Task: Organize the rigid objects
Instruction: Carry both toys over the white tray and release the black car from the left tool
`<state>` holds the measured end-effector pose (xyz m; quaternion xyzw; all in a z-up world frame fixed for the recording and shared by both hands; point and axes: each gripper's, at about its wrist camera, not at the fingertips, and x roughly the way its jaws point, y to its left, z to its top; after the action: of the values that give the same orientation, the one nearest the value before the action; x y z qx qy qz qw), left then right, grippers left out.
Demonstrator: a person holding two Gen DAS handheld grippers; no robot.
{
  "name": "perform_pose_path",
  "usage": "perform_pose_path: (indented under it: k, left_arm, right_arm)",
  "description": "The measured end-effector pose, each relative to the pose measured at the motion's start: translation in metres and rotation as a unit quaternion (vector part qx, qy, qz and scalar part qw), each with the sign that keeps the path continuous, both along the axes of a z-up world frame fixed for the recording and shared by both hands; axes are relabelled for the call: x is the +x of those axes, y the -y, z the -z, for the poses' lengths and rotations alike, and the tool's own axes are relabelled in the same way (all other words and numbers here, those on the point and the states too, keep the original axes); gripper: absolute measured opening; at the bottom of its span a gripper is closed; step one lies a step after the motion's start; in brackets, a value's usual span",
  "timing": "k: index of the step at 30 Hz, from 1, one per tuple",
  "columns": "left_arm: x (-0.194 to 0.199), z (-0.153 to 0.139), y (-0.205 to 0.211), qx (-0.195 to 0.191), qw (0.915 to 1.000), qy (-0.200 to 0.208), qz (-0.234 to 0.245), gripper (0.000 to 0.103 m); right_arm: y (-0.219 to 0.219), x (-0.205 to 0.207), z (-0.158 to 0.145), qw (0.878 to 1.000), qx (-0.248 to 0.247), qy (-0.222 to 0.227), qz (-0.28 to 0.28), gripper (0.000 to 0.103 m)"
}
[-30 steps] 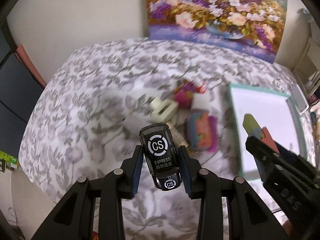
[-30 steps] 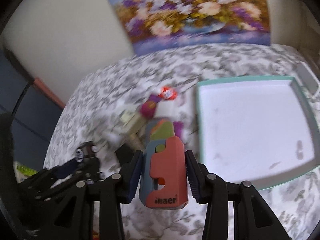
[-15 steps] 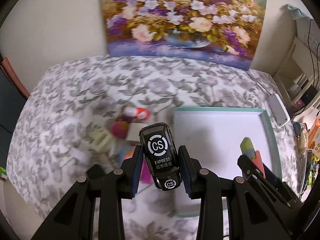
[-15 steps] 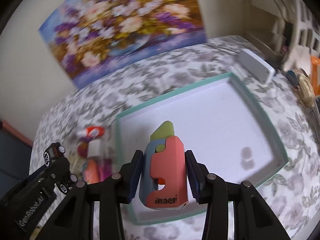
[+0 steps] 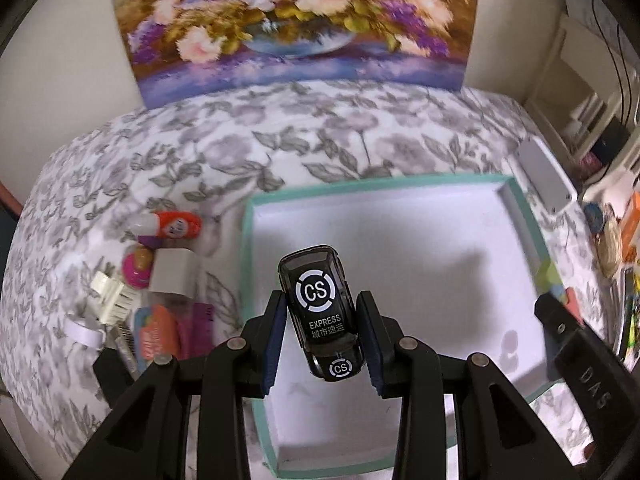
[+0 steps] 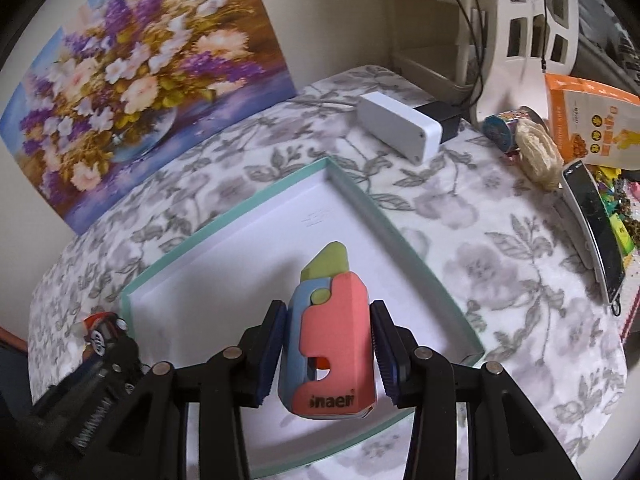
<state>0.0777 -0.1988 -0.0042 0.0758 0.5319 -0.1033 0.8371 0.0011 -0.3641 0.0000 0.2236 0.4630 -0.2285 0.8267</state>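
Observation:
My left gripper (image 5: 321,328) is shut on a black toy car (image 5: 320,308) marked "CS EXPRESS", held above the white inside of a teal-rimmed tray (image 5: 524,216). My right gripper (image 6: 330,348) is shut on a pink, blue and green toy cutter (image 6: 332,340), also over the tray (image 6: 384,216). In the left wrist view the right gripper's finger (image 5: 576,344) shows at the tray's right rim. The left gripper's arm (image 6: 92,380) appears at lower left in the right wrist view.
Left of the tray lie a red-and-white tube (image 5: 170,224), a pink ball toy (image 5: 138,266), a grey block (image 5: 174,274), a white clip (image 5: 110,294) and an orange-pink pack (image 5: 160,334). A white box (image 6: 396,126), a phone (image 6: 596,216) and a flower painting (image 5: 296,20) stand around.
Both grippers have swept right from above the pile of small objects to above the tray, each keeping its toy. The right wrist has rolled, so the tray now looks tilted.

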Motion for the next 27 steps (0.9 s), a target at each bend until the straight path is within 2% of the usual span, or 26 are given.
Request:
perform_pose_path:
  k: [10,24,27]
  left_arm:
    - [-0.001,0.023,0.000,-0.005,0.9998,-0.019,0.008,0.038]
    - [0.001,0.027,-0.006,-0.006,0.9995,-0.031,0.000,0.038]
    - [0.002,0.027,-0.007,-0.006,0.9995,-0.031,-0.002,0.047]
  right_arm:
    - [-0.006,0.004,0.039,0.998,0.019,-0.060,-0.012,0.045]
    - [-0.010,0.003,0.043,0.997,0.018,-0.070,-0.012,0.045]
    - [-0.011,0.004,0.044,0.997,0.017,-0.073,-0.014,0.046]
